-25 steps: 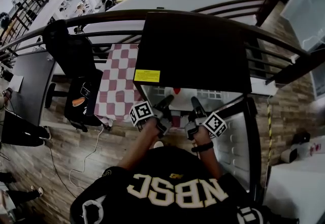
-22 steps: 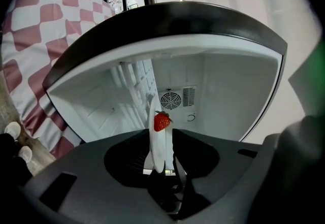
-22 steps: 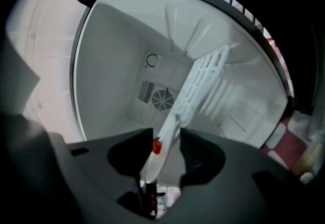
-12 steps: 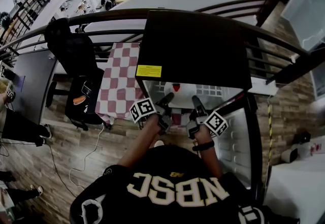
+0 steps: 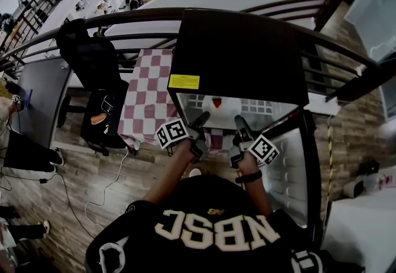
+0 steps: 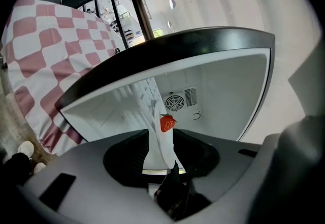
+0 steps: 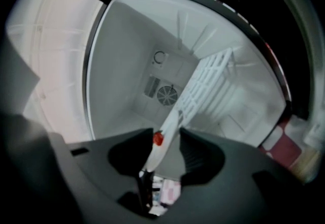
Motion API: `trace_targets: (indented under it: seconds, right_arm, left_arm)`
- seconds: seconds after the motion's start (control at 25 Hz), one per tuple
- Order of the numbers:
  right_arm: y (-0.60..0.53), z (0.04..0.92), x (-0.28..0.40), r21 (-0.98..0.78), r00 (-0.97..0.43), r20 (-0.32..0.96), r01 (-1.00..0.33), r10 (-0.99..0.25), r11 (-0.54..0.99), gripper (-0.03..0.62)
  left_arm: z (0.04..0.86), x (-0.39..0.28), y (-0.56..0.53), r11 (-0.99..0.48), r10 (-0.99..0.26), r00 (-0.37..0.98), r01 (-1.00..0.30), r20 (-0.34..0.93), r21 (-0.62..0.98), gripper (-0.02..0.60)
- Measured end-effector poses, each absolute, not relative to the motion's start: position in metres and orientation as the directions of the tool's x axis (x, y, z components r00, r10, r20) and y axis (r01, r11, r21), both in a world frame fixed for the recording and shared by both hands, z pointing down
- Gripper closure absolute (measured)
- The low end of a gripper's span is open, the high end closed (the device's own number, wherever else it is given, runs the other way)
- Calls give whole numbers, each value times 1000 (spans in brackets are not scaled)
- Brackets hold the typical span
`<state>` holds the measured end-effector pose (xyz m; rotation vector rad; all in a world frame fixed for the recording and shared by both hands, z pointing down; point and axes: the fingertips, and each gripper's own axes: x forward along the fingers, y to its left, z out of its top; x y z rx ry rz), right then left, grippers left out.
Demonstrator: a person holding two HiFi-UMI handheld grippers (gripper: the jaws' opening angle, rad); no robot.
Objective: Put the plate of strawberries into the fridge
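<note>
The left gripper (image 5: 203, 120), jaws just opened, is slackened around the rim of the plate (image 5: 231, 105), which is set inside the fridge (image 5: 241, 49) with one strawberry (image 5: 215, 103). The right gripper (image 5: 239, 123) is likewise just opened and slack. A snagged rim could be dragged out.

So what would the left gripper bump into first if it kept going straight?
Most likely the white plate with the strawberry on it. Its rim sits between the jaws of the left gripper, which have just been opening.
</note>
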<state>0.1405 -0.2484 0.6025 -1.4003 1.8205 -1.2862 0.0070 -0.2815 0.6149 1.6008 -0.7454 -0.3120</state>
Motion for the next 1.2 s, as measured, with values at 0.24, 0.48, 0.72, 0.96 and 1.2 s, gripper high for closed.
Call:
trace_targets:
  seconds: [0.24, 0.48, 0.72, 0.96, 1.2]
  right_arm:
    - [-236, 600, 152, -702, -281, 210, -710, -937, 56, 436]
    - [-224, 595, 151, -465, -251, 254, -879, -934, 110, 436]
    - [-204, 594, 142, -209, -218, 293, -965, -931, 160, 434]
    - [-192, 598, 125, -82, -256, 319, -967, -913, 242, 391]
    - [-192, 594, 112, 22, -278, 305, -954, -911, 299, 359]
  left_arm:
    - [613, 3, -257, -171, -572, 785, -397, 237, 902, 436]
    - [622, -18, -242, -386, -597, 725, -636, 345, 668, 435]
    - [610, -20, -229, -552, -629, 698, -711, 342, 436, 436]
    - [592, -8, -215, -700, -648, 702, -702, 294, 134, 436]
    - [594, -1, -213, -730, -635, 718, -678, 286, 81, 432]
